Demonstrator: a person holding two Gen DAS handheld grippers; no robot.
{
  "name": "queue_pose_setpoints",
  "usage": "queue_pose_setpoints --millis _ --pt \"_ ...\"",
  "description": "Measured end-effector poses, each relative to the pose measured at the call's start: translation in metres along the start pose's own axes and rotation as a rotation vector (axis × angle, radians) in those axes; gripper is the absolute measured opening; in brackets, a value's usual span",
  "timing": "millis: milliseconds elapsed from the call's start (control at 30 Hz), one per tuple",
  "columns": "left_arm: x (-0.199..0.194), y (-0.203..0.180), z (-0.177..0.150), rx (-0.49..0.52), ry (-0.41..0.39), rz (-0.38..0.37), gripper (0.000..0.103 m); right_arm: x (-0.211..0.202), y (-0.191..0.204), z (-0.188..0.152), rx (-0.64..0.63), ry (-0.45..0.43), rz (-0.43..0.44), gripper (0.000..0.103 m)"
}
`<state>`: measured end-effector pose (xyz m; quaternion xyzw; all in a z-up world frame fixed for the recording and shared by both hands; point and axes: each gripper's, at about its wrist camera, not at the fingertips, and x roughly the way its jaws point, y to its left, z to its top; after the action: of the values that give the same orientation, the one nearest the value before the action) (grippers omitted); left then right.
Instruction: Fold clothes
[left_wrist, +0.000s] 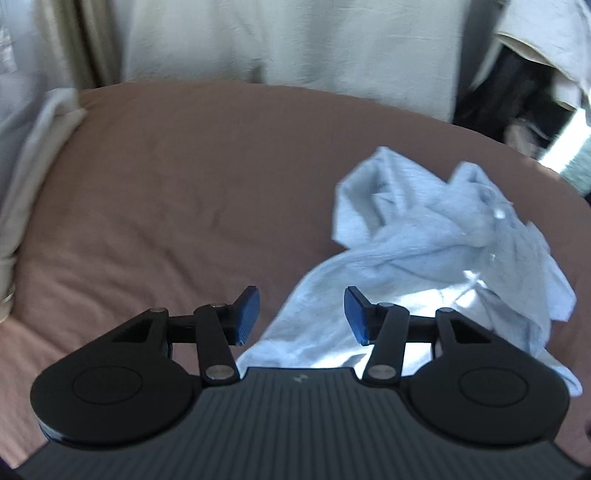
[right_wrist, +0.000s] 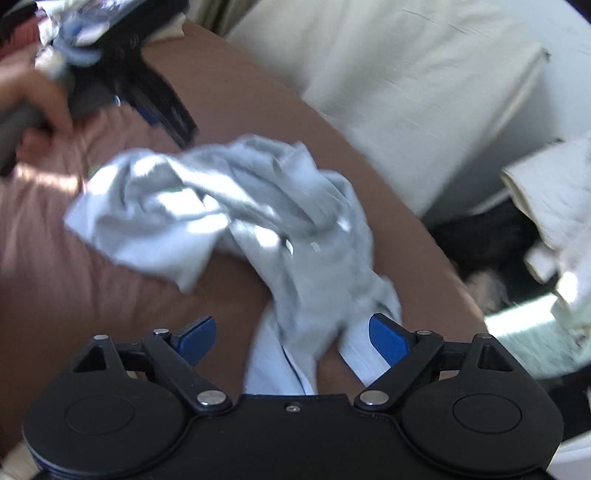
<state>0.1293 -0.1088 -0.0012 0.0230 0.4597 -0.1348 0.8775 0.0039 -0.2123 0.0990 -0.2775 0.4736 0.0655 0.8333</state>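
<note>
A crumpled pale grey-blue garment (left_wrist: 436, 236) lies on the brown bed sheet (left_wrist: 166, 192). In the left wrist view it spreads to the right, and its near corner runs under my left gripper (left_wrist: 301, 314). That gripper is open, and its blue pads hang above the cloth without pressing it. In the right wrist view the garment (right_wrist: 229, 199) trails down toward my right gripper (right_wrist: 291, 339), which stands wide open. A strip of the cloth lies between its blue fingers (right_wrist: 388, 339), and neither pad clamps it. Both views are blurred.
Cream pillows and bedding (left_wrist: 295, 44) line the far side of the bed. A dark heap of clothes (right_wrist: 487, 236) lies off the bed's right edge. A person's hand (right_wrist: 33, 96) grips a grey handle at the upper left of the right wrist view.
</note>
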Motion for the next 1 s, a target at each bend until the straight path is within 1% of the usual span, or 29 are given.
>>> queue_pose_setpoints --millis 33,67,100,133,167,200,267,300,367,433,467,533,567,600,633,667,700,733,767,833,900,967,1000 --pt "-0.005 -0.004 -0.002 0.07 -0.049 0.028 0.054 0.012 -0.003 0.006 0.021 0.003 -0.002 0.093" --pt "-0.009 -0.009 -0.006 0.142 -0.106 0.107 0.06 0.026 -0.005 0.007 0.052 0.006 -0.009 0.093" --pt "-0.01 -0.011 -0.01 0.204 -0.16 0.154 0.074 0.039 -0.006 0.006 0.089 0.022 -0.011 0.092" --pt "-0.011 -0.011 -0.014 0.244 -0.199 0.157 0.081 0.05 -0.009 0.003 0.112 0.045 0.003 0.092" --pt "-0.008 -0.007 -0.018 0.272 -0.219 0.141 0.081 0.061 -0.013 0.001 0.134 0.069 0.018 0.092" --pt "-0.003 -0.004 -0.02 0.279 -0.212 0.117 0.081 0.068 -0.018 -0.001 0.135 0.085 0.032 0.092" --pt "0.007 0.006 -0.021 0.243 -0.172 0.03 0.081 0.075 -0.024 -0.005 0.114 0.103 0.02 0.092" --pt "0.01 0.012 -0.021 0.218 -0.155 -0.016 0.081 0.078 -0.028 -0.006 0.107 0.095 0.013 0.092" --pt "0.024 0.02 -0.019 0.163 -0.127 -0.134 0.081 0.086 -0.038 -0.006 0.113 0.063 0.009 0.092" --pt "0.039 0.028 -0.018 0.109 -0.099 -0.254 0.082 0.1 -0.048 -0.01 0.157 0.037 0.02 0.092" --pt "0.051 0.03 -0.017 0.078 -0.066 -0.303 0.082 0.107 -0.053 -0.012 0.18 0.025 0.026 0.092" --pt "0.072 0.032 -0.017 0.034 -0.028 -0.337 0.081 0.127 -0.058 -0.025 0.254 0.009 0.058 0.092" --pt "0.083 0.033 -0.017 0.012 -0.01 -0.352 0.064 0.137 -0.06 -0.033 0.298 -0.003 0.061 0.09" --pt "0.089 0.031 -0.017 0.014 -0.009 -0.334 0.046 0.147 -0.062 -0.04 0.343 -0.016 0.063 0.085" --pt "0.093 0.027 -0.016 0.037 -0.013 -0.304 0.011 0.157 -0.064 -0.048 0.387 -0.029 0.064 0.079" --pt "0.092 0.024 -0.015 0.058 -0.032 -0.276 0.009 0.167 -0.065 -0.055 0.431 -0.043 0.066 0.073" --pt "0.086 0.025 -0.015 0.049 -0.069 -0.267 0.009 0.168 -0.071 -0.058 0.489 -0.056 0.083 0.05" --pt "0.079 0.026 -0.015 0.037 -0.108 -0.259 0.009 0.168 -0.078 -0.061 0.548 -0.069 0.101 0.044" --pt "0.071 0.029 -0.014 0.024 -0.137 -0.252 0.009 0.169 -0.085 -0.064 0.608 -0.082 0.12 0.041" --pt "0.055 0.034 -0.013 0.005 -0.197 -0.231 0.008 0.156 -0.1 -0.061 0.674 -0.101 0.115 0.027" --pt "0.042 0.039 -0.013 -0.006 -0.249 -0.21 0.007 0.137 -0.114 -0.054 0.692 -0.131 0.081 0.023" --pt "0.037 0.043 -0.013 -0.015 -0.255 -0.156 0.008 0.111 -0.13 -0.05 0.703 -0.193 0.024 0.022" --pt "0.037 0.048 -0.013 -0.035 -0.255 -0.156 0.008 0.098 -0.138 -0.049 0.715 -0.228 -0.002 0.022"
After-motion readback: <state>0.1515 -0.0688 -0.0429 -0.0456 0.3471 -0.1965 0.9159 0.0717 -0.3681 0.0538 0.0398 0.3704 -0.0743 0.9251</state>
